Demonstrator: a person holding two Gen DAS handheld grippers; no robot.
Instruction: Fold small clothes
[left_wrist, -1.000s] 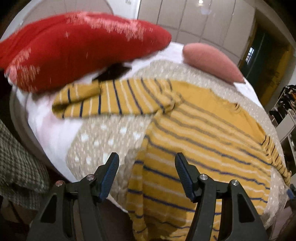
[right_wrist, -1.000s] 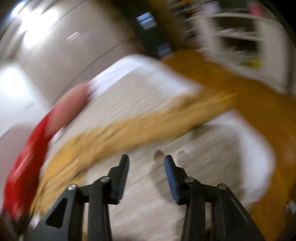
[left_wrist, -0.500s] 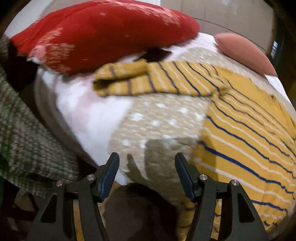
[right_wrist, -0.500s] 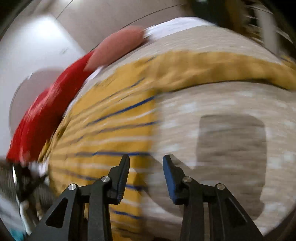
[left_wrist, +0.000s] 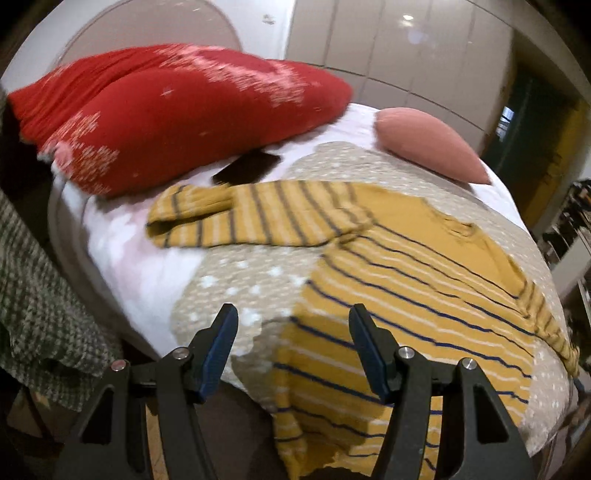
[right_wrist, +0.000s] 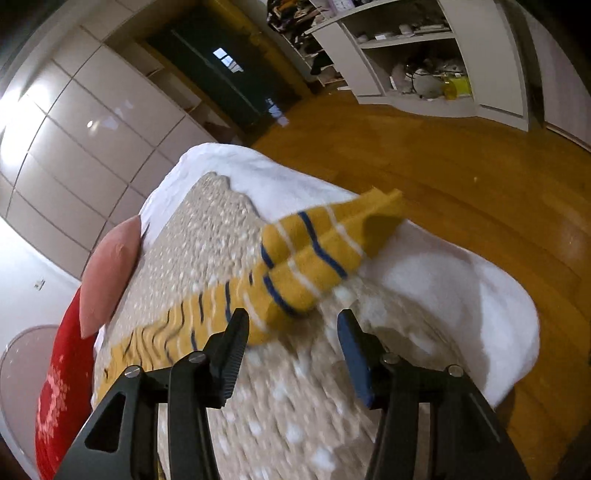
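A yellow striped shirt (left_wrist: 406, 288) lies spread face-up on the bed (left_wrist: 122, 258), over a beige dotted blanket (left_wrist: 236, 280). Its hem hangs a little over the near edge, and its collar points toward the far side. Both sleeves run out sideways, so the long axis of the whole spread goes across the bed, left to right.

The left hand-held gripper (left_wrist: 291, 341) hovers above the near edge with its jaws wide apart and nothing between them. The shirt's lower left corner lies just ahead of it and slightly to its right. The left sleeve (left_wrist: 236, 218) stretches away further ahead and to the left, toward the red pillow (left_wrist: 177, 110).

The right hand-held gripper (right_wrist: 291, 349) is also spread apart and empty. The right sleeve (right_wrist: 306, 254) lies directly ahead of it, its length running away from the fingers, the cuff pointing toward the bed's far corner and the wooden floor (right_wrist: 461, 192). The sleeve's near part sits just beyond the fingertips, not yet between them.

In my judgement each sleeve belongs to the hand-held gripper on its own side. The right one is nearer to its sleeve, and would fold it inward across the body.
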